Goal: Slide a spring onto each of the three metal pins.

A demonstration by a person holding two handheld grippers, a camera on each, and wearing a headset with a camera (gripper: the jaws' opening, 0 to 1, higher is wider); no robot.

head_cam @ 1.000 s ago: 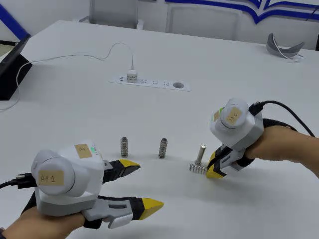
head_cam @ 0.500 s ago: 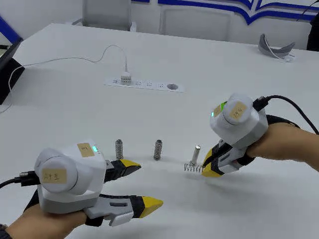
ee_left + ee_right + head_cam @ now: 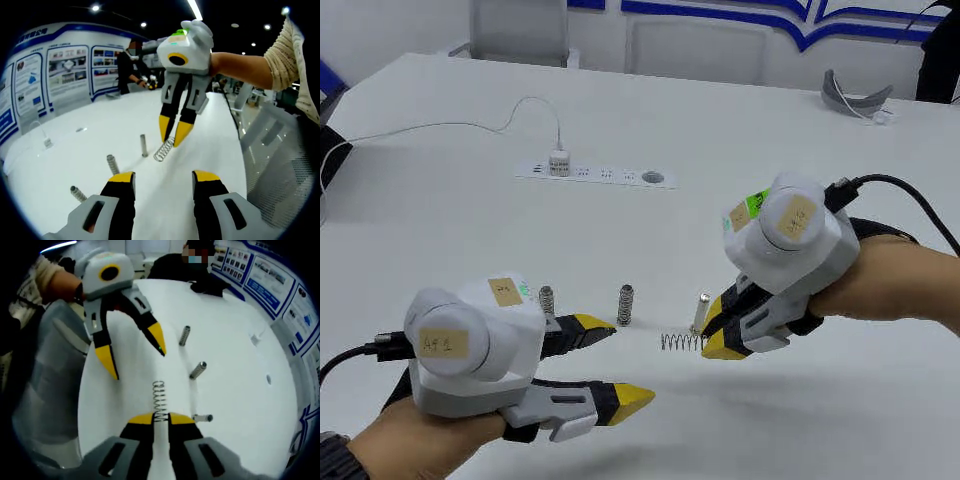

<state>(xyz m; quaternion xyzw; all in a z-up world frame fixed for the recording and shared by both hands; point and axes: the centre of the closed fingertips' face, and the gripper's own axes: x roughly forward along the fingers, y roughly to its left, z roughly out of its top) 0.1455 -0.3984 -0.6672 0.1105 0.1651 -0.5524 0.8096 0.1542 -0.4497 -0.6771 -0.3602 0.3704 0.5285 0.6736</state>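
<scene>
Right gripper (image 3: 717, 343) is pinching one end of a thin coiled metal spring (image 3: 680, 342), jaws nearly closed on it, just beside the bare silver metal pin (image 3: 701, 310). Left gripper (image 3: 620, 362) is hovering wide open, gripping nothing. Two spring-covered pins (image 3: 625, 303) are standing on the white table (image 3: 820, 200).

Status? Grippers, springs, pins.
Right gripper shut on spring, beside the bare pin. Left gripper open, holding nothing. Left pin and middle pin carry springs. Nothing in the way.

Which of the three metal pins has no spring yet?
The bare silver pin beside the right gripper; the middle pin and the left pin each carry a coiled spring.
</scene>
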